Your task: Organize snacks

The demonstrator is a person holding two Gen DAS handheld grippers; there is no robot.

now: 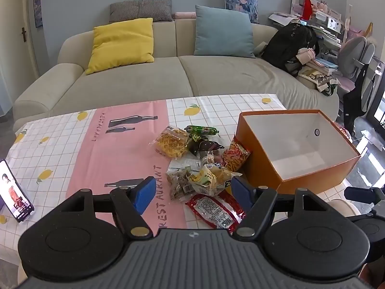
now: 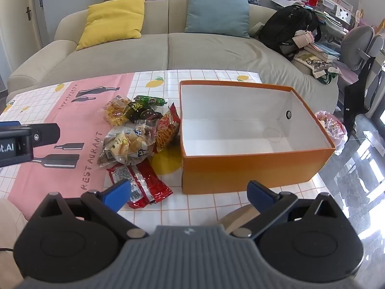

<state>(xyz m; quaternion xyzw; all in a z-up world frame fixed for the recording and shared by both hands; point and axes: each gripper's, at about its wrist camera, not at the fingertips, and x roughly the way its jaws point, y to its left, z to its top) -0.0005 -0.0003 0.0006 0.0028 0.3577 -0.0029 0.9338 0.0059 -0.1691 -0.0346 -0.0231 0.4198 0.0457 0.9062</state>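
Left gripper with blue pads wide apart, grasping nothing, above near edge of bench with checked lemon cloth. Right gripper also released, nothing between pads. Pile of small snack packets lies mid-bench; flat red packet nearest. Orange cardboard box with white inside sits just beside pile, by right edge, nothing inside.

L gripper: jaws wide, empty, tilted down | R gripper: jaws wide, empty, tilted down
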